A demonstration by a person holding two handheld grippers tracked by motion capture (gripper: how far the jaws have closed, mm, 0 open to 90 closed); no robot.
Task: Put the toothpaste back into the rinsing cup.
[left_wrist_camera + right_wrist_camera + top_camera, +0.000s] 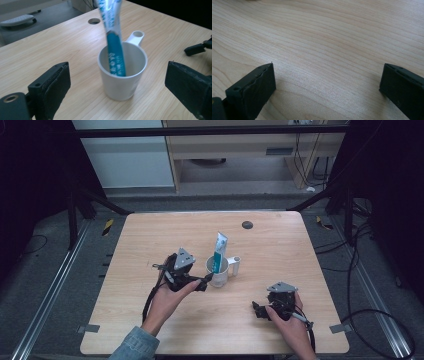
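White cup [122, 75] stands upright near the middle of the wooden table [150, 240], just ahead of the left gripper [202, 282], whose jaws are spread wide and grasp nothing. A blue-and-white tube [113, 42] leans inside the cup — its handle [136, 37] points away. The right gripper [257, 310] rests well apart, jaws also spread over bare wood.

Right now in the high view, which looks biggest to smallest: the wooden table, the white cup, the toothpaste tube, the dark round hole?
1. Light wooden table
2. White plastic handled cup and blue-white toothpaste tube: similar, unranked
3. Dark round hole
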